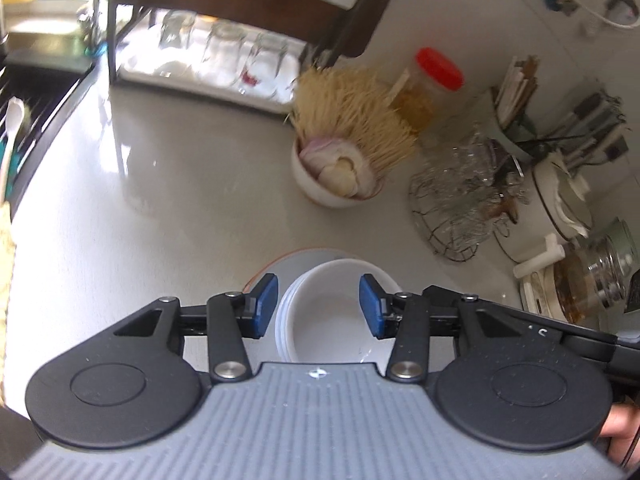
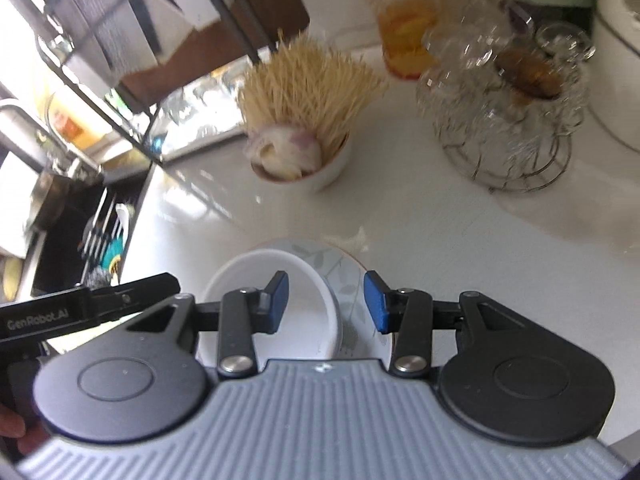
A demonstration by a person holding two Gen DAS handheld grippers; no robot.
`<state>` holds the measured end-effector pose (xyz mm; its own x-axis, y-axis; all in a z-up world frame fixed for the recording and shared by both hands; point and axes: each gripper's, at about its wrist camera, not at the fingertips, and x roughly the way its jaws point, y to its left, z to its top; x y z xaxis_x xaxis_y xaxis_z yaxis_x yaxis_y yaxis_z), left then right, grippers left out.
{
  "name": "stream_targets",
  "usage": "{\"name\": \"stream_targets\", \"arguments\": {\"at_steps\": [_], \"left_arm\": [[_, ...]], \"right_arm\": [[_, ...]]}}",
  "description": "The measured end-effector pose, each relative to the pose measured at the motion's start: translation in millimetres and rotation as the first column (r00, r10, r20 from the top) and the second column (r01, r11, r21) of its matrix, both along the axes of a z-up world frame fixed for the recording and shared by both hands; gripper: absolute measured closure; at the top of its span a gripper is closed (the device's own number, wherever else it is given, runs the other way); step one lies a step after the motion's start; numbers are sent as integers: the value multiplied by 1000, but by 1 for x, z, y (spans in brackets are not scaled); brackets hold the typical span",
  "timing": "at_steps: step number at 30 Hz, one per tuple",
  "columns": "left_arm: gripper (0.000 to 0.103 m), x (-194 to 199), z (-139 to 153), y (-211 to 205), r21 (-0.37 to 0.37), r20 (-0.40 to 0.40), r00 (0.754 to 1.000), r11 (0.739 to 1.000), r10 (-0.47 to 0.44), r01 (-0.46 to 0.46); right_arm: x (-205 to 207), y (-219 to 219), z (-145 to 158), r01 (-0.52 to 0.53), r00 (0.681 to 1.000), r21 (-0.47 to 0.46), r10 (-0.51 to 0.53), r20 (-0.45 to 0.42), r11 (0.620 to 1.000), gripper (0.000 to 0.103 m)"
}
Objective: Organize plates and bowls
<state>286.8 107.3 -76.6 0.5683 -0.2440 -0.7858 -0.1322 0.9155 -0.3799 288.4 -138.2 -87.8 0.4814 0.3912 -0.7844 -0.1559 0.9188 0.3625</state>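
A stack of white bowls (image 1: 332,312) sits on a leaf-patterned plate (image 1: 280,266) on the white counter. It also shows in the right wrist view as white bowls (image 2: 304,304) on the plate (image 2: 348,276). My left gripper (image 1: 318,306) is open and hovers just above the bowls, its blue pads on either side of the stack without touching. My right gripper (image 2: 326,304) is open above the bowl's right rim and the plate, holding nothing. The left gripper's black arm shows at the left edge of the right wrist view.
A small white bowl (image 1: 332,184) with garlic and toothpicks stands behind the stack. A wire basket of glassware (image 1: 464,200), a red-lidded jar (image 1: 432,80), utensil holders and pots crowd the right. A rack with upturned glasses (image 1: 224,52) is at the back; a sink (image 1: 36,92) lies left.
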Motion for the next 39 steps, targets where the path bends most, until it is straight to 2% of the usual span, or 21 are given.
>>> {"name": "stream_targets", "arguments": {"at_steps": [7,11,23,27,31,33,39], "left_arm": [[52,-15,24,1,24,68,994,996,-90,89],[52,-24,40,2,43,97,990,994,-104,100],[52,-77,108,-40,103,236,970,994,-58,34],[52,-98,121,-56,134,266,962,991,-65,30],[52,-121,126,-71,132,278,959,991,-51,15],[52,-131,126,-79,157,287,957,988,-50,5],[52,-157,128,-92,172,292,956,985,-33,-18]], "right_arm": [[-28,-6,26,85,991,36,-88,103,996,58],[-42,-8,41,98,980,41,-103,171,994,58],[-86,-36,103,44,920,51,-60,388,998,58],[-105,-48,117,33,902,58,-55,427,998,58],[-123,-58,124,16,889,54,-39,455,998,58],[-133,-61,126,6,884,54,-31,467,999,58],[-156,-71,130,-20,883,56,-9,470,998,58]]}}
